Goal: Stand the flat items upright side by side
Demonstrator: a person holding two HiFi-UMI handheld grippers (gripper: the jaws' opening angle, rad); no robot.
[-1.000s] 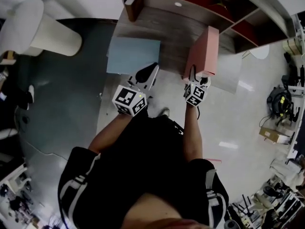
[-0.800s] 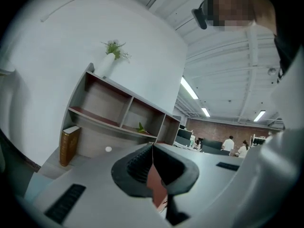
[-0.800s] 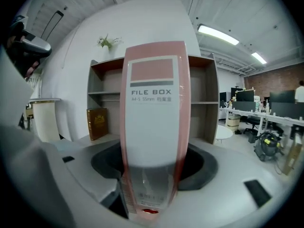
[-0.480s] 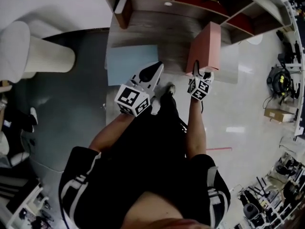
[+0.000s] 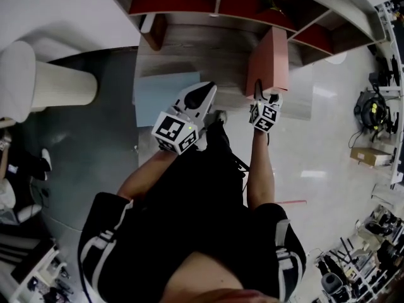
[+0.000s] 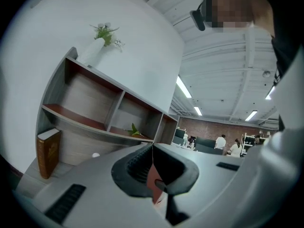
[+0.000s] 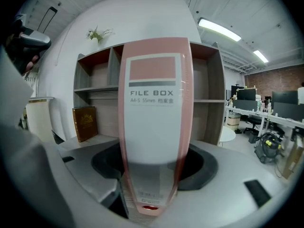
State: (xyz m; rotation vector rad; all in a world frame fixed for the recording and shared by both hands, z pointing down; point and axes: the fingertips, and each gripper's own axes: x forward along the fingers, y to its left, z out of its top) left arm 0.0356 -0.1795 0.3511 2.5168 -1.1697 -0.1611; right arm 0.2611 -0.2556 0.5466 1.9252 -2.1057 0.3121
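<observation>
A pink file box [image 5: 270,62] stands upright over the low wooden shelf top [image 5: 208,49], and my right gripper [image 5: 261,97] is shut on its lower spine. Its label fills the right gripper view: file box [image 7: 154,118], right gripper [image 7: 151,186]. A light blue flat folder [image 5: 158,96] lies flat on the shelf top to the left. My left gripper [image 5: 204,91] hovers at its right edge, shut and empty; in its own view the left gripper [image 6: 153,158] points at the shelf compartments. A brown book [image 5: 153,30] stands upright at the far left, and the brown book [image 7: 85,122] shows left of the box.
The open shelf unit [image 5: 240,2] with red-backed compartments runs along the wall behind. A white ribbed cylinder [image 5: 53,84] stands left on the grey floor. Cables and boxes [image 5: 372,131] lie at the right. A small plant [image 6: 105,32] sits on top of the shelf unit.
The pink box, held in my right gripper, has moved closer to the shelf compartments and stands straighter. My left gripper has shifted slightly right, past the blue folder's edge.
</observation>
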